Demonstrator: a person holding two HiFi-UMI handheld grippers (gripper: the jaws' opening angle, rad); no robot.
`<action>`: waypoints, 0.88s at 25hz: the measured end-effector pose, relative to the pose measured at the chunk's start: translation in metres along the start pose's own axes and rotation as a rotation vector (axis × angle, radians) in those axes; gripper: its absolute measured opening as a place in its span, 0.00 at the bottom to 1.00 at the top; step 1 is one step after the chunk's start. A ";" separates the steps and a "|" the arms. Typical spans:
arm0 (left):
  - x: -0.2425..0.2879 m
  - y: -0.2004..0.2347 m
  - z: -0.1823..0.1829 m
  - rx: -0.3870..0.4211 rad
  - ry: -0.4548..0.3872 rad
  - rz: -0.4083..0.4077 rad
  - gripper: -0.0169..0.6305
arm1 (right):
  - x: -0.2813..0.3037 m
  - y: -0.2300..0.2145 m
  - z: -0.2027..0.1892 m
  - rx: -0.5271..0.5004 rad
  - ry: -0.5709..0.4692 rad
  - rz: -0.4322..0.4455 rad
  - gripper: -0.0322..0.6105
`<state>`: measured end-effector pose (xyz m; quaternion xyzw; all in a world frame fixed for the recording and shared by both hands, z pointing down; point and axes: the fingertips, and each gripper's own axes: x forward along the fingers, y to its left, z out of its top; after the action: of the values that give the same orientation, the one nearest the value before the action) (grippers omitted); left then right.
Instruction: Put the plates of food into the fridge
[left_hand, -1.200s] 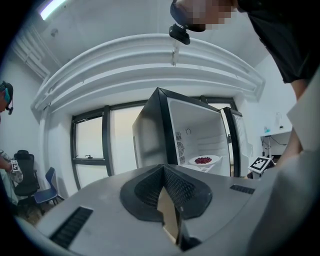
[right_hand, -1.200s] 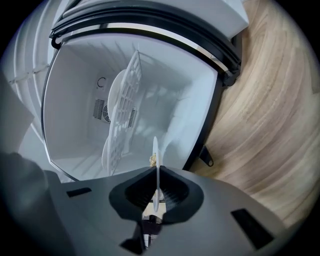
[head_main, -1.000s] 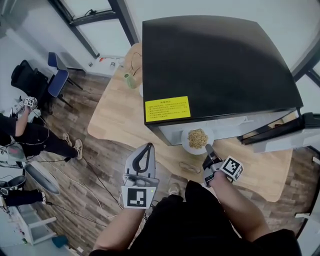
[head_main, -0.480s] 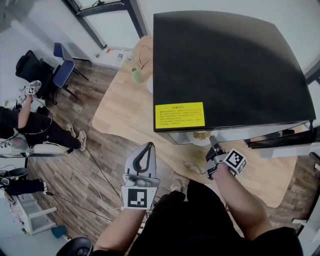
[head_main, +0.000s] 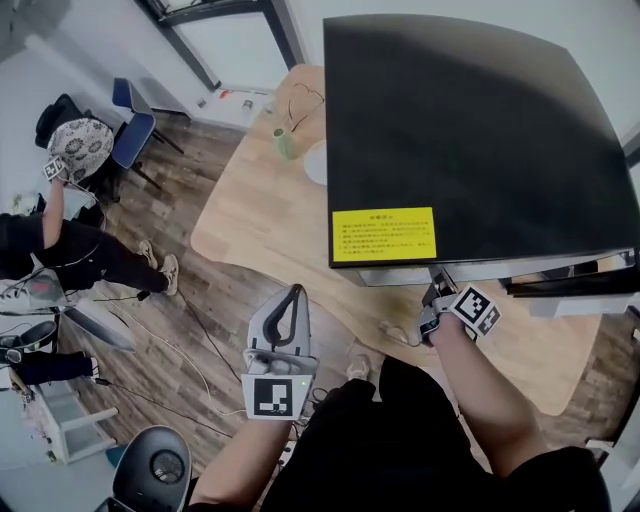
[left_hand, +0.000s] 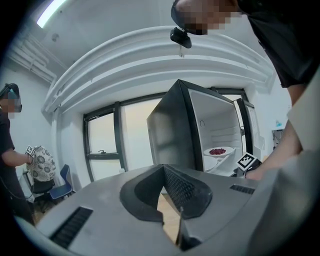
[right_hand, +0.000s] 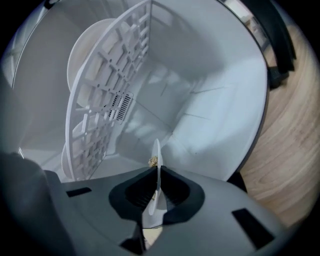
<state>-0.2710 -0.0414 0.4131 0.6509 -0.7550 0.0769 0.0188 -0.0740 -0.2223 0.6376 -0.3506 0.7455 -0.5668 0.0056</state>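
My right gripper (right_hand: 157, 175) is shut on the rim of a white plate (right_hand: 157, 150), seen edge-on, with a bit of tan food showing at its edge. It reaches into the white inside of the black fridge (head_main: 470, 130), beside a white grid shelf (right_hand: 110, 100). In the head view the right gripper (head_main: 440, 290) is partly under the fridge top, which hides the plate. Another plate with red food (left_hand: 217, 151) sits on a fridge shelf. My left gripper (head_main: 297, 290) is held low in front of the body, shut with nothing in it (left_hand: 165, 175).
The fridge stands on a wooden table (head_main: 260, 220) with its door (head_main: 575, 280) swung open to the right. A green cup (head_main: 286, 143) and a white dish (head_main: 318, 160) sit on the table behind the fridge's left side. A person (head_main: 50, 240) and a blue chair (head_main: 135, 115) are far left.
The right gripper has pushed forward with the plate of tan food, which went from in front of the fridge to under its top and out of the head view. The left gripper has barely shifted.
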 end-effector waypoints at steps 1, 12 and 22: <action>-0.001 0.002 0.000 0.001 0.000 0.002 0.03 | 0.001 -0.001 0.002 -0.059 0.000 -0.026 0.10; -0.009 0.013 0.002 0.001 -0.010 0.008 0.03 | 0.005 -0.022 0.000 -0.509 0.100 -0.343 0.20; 0.004 0.003 0.011 0.013 -0.044 -0.060 0.03 | -0.009 -0.005 0.016 -0.543 0.036 -0.328 0.20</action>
<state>-0.2741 -0.0462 0.4025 0.6750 -0.7348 0.0669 0.0005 -0.0585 -0.2313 0.6324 -0.4445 0.8032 -0.3464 -0.1930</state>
